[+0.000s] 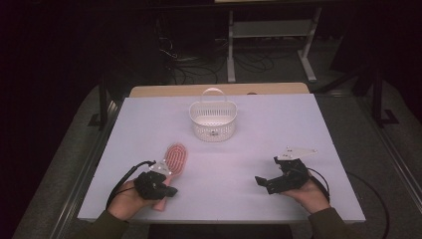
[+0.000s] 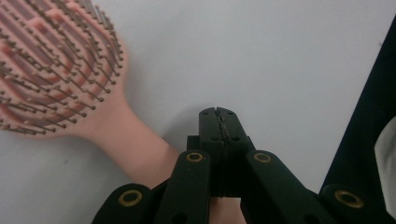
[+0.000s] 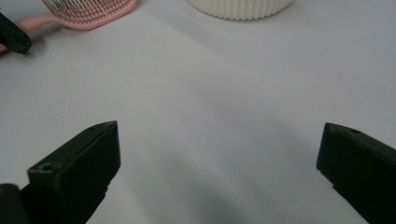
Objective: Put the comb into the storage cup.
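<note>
Left gripper (image 2: 219, 112) — jaws pressed together — sits just right of hairbrush (image 2: 70, 79) handle.

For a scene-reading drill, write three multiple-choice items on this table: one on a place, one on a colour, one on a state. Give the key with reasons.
1. Where does the white slotted plastic basket with a handle stand?
A. at the near edge
B. on the far middle of the white table
C. on the floor

2. What colour is the plastic hairbrush?
A. pink
B. green
C. black

3. How do the jaws of the left gripper stand?
A. wide open
B. shut on the basket
C. shut, beside the brush handle

Key: B, the high view shows it beyond both hands; A, its paddle and handle are pink; C, the left gripper view shows the jaws pressed together, the handle to their left.
</note>
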